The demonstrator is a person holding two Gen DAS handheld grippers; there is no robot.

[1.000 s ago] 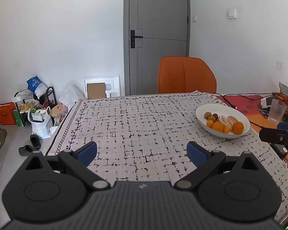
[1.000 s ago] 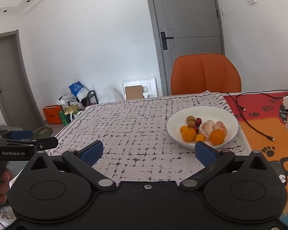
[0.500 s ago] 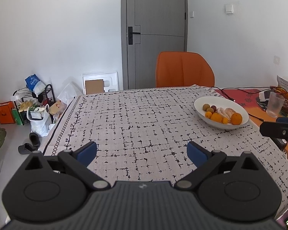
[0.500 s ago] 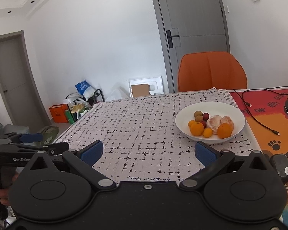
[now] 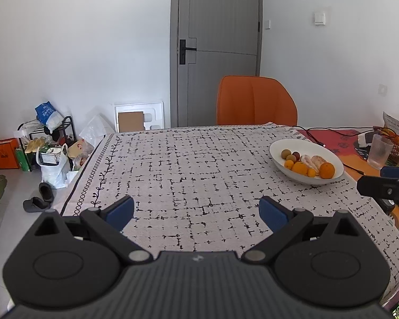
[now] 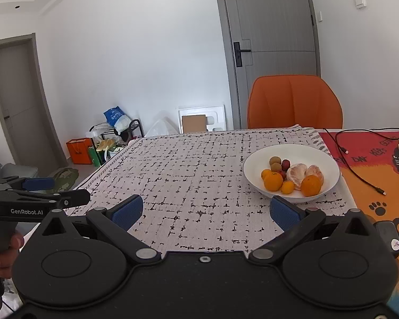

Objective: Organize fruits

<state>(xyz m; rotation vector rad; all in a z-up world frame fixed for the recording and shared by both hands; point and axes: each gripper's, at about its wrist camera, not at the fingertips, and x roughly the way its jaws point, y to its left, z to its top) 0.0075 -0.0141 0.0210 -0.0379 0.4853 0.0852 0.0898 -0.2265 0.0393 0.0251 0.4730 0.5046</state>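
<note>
**Both grippers open and empty; fruit in bowl**

Left gripper (image 5: 196, 210): fingers spread wide, nothing between the blue pads (image 5: 119, 211). It is held above the near edge of the patterned tablecloth (image 5: 199, 164).

Right gripper (image 6: 206, 208): fingers likewise wide apart, holding nothing. The bowl lies just beyond its right pad (image 6: 286, 211).

Bowl (image 6: 255, 159): white, on the right part of the cloth. It contains the fruit: oranges (image 6: 273, 181), peeled segments (image 6: 296, 172), two brown round fruits (image 6: 274, 160) and a red one (image 6: 286, 163).

Right of the cloth: an orange mat (image 6: 367, 175) with a black cable (image 6: 359, 178) and a cup (image 5: 380, 151).

Beyond the table: an orange chair (image 6: 295, 101), then a grey door (image 6: 271, 40).
</note>
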